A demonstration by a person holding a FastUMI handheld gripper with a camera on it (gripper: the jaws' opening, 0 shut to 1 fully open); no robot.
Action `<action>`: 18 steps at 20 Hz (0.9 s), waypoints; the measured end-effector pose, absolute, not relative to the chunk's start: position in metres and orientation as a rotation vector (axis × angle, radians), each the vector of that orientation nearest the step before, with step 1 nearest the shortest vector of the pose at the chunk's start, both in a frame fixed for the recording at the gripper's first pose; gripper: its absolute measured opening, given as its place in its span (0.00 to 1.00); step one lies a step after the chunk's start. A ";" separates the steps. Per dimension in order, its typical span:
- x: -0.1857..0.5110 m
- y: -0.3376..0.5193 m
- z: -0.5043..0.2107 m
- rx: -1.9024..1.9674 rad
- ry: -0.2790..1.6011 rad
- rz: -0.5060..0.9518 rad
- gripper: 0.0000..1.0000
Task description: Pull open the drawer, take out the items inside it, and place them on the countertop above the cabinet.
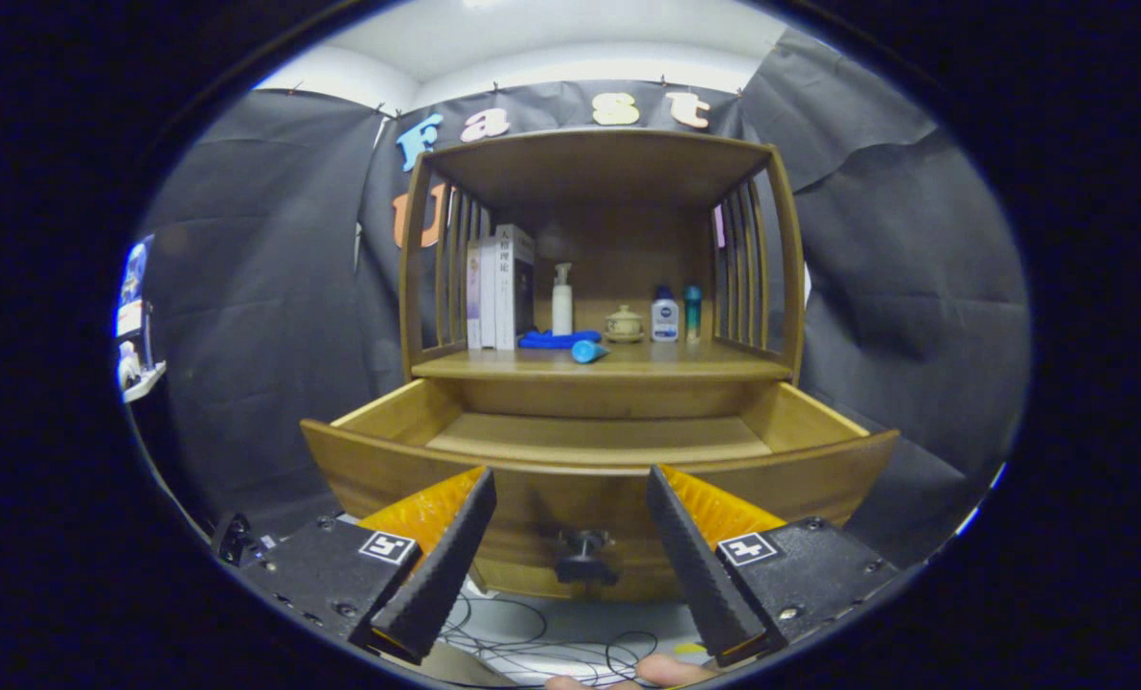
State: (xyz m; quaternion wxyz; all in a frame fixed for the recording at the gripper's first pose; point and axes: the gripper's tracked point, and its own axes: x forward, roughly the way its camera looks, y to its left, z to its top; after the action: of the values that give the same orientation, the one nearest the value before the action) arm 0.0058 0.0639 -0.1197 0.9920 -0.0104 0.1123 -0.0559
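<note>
1. Up close: gripper (570, 484) with its fingers spread wide apart, nothing between the pads; fingertips sit just in front of the drawer front.
2. Drawer (597, 476) pulled well out of the wooden cabinet (604, 158). What can be seen of the drawer floor is bare wood; the near part of the inside is hidden behind the front panel.
3. Dark knob (584, 550) on the drawer front, low, between the two fingers and a little beyond them, untouched.
4. Countertop (704, 362) directly above the drawer. On it, near the front edge: a small blue object (588, 352) lying on its side. Just behind it, a longer blue item (558, 339), also lying flat.
5. Further back on the countertop, from the slatted side inward: upright books (498, 286), a white pump bottle (562, 300), a small lidded pot (624, 324), a white bottle with dark cap (665, 315), a slim teal bottle (692, 310).
6. Below the gripper: tangled cables (532, 637) on a pale floor; a fingertip (661, 670) of the person's hand at the bottom.
</note>
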 end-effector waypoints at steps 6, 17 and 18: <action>0.013 0.050 -0.162 -0.009 0.282 -0.160 1.00; 0.038 0.042 -0.184 -0.010 0.289 -0.237 0.98; 0.040 0.041 -0.184 -0.026 0.289 -0.245 0.98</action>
State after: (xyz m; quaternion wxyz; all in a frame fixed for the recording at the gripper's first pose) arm 0.0401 0.0410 -0.1844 0.9820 -0.0128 0.1438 -0.1218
